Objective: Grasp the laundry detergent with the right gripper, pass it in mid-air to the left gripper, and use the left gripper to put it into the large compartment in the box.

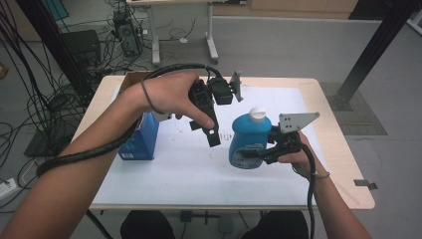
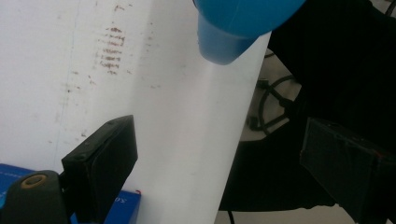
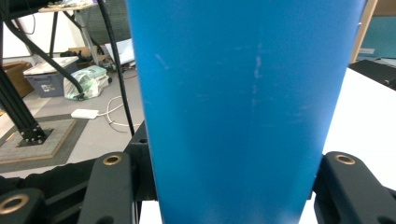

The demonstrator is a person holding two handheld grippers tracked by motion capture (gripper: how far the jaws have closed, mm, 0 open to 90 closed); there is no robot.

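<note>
While the high view lays out the whole tabletop [image 1: 328,164], covered by a white sheet [image 1: 199,164], each tool view adds close detail. High view: one blue bottle [image 1: 249,142] with a white cap [image 1: 258,114], held just above the sheet right of centre, upright with a slight tilt; my right tool [image 1: 259,154] is clamped on its lower body from the right. One blue box [image 1: 142,137] stands on the sheet at the left, partly behind my left hand [image 1: 166,94]. A brown cardboard box [image 1: 134,78] sits at the far left edge; I can't tell what's in it.

My left tool [image 1: 211,132] hangs in the air between blue box and bottle, jaws pointing down. Left tool view shows what the high view doesn't: its jaws stand wide apart with nothing between them, the bottle's base [image 2: 224,44] clear of the sheet, brown smudges [image 2: 112,51] on the paper, a corner of the blue box [image 2: 116,205].

Right tool view: bottle wall [image 3: 243,112] right up against the lens, a jaw on each side, faint scuffs on the plastic. Whether the bottle holds anything can't be seen; cap is on.

Count: one bottle, two boxes, two tools.
</note>
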